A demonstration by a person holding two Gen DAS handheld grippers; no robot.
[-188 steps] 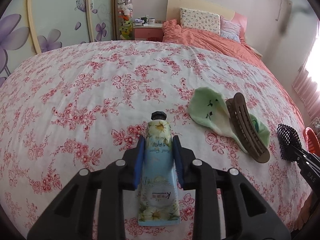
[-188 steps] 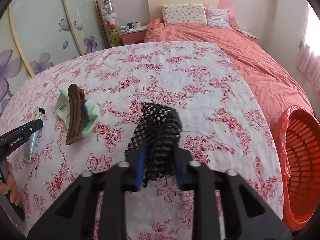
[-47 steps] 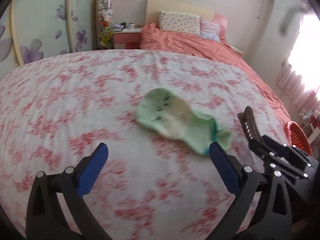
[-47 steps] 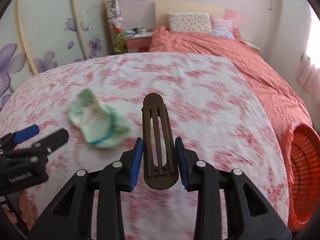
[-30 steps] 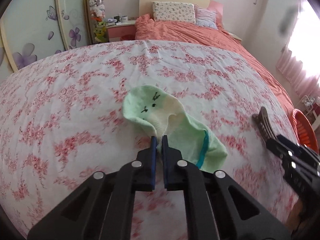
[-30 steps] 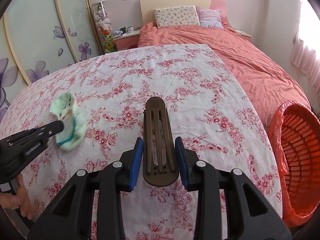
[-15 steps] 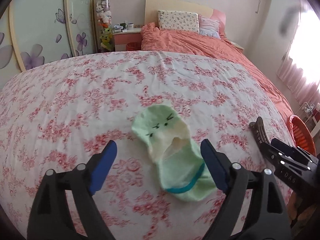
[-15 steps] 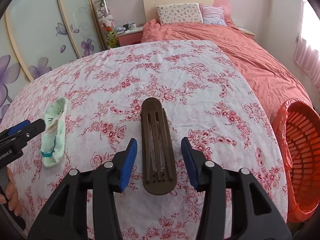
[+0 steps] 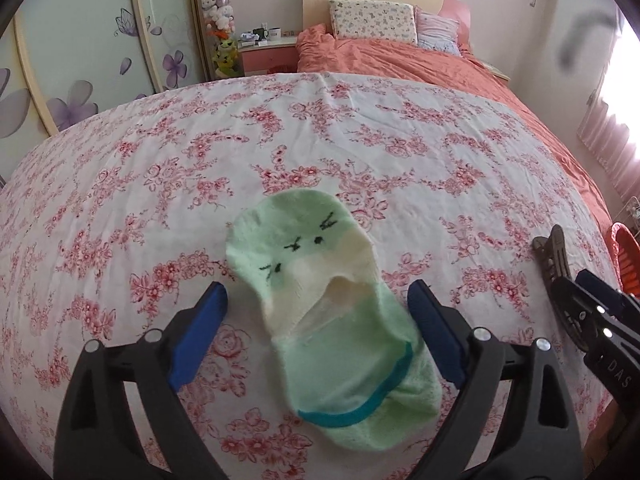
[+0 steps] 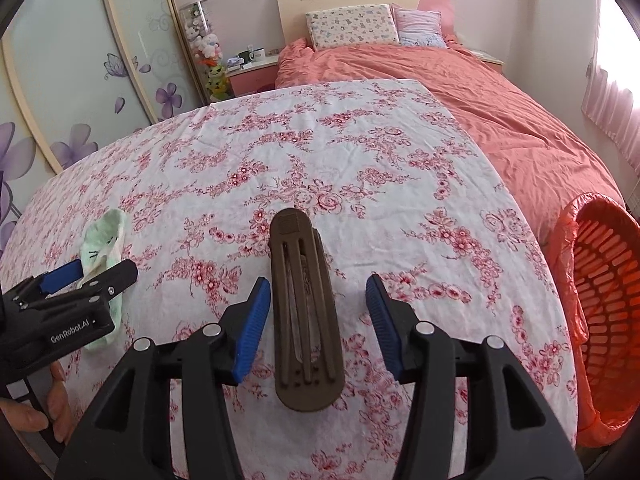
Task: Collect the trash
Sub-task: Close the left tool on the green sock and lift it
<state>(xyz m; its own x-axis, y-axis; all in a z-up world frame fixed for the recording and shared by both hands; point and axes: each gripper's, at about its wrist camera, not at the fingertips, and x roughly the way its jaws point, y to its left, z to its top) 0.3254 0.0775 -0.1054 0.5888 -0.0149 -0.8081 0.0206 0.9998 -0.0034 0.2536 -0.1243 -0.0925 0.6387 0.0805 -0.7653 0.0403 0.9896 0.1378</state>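
On a floral bedspread, the left gripper opens around a green sock while the right gripper opens around a brown hair clip, pads touching neither.

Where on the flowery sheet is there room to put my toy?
The far half of the floral sheet, beyond the green sock and brown hair clip, is bare. Near them it's crowded, with opening jaws around each.
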